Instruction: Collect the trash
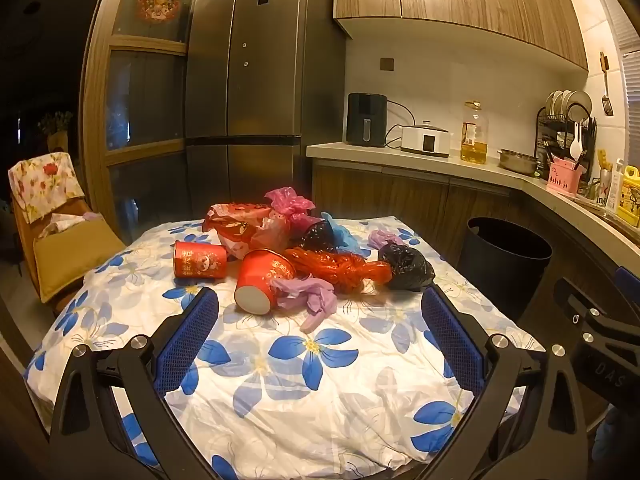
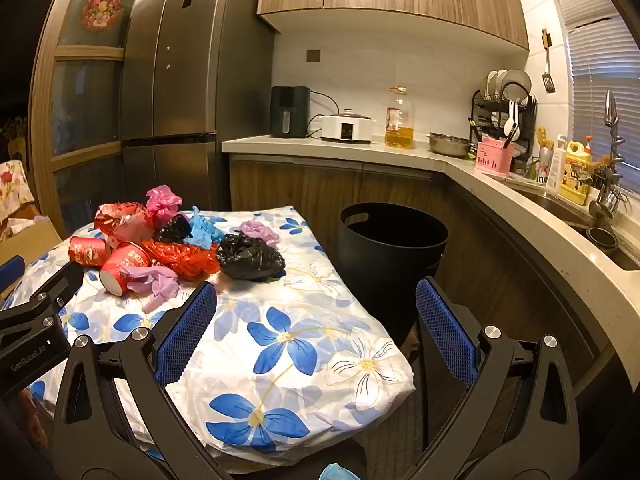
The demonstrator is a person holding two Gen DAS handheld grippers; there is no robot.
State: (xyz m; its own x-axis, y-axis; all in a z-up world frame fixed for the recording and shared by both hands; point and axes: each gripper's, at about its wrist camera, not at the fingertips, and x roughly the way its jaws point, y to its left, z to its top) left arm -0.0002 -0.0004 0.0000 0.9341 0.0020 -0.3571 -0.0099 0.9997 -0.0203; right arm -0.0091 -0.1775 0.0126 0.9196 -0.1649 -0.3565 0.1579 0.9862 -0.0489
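- The left hand-held gripper [image 1: 320, 300] hangs over the near half of the surface [image 1: 288, 392], fingers spread wide, gripping nothing.
- The right hand-held gripper [image 2: 316, 296] is likewise wide apart and bare, near the surface's right edge.
- The trash sits heaped at the far end: a tipped red cup [image 1: 262, 282], a purple glove [image 1: 310, 296] touching it, a black bag [image 1: 406, 266].
- A black bin [image 2: 390, 258] stands just beside the surface, on its right.
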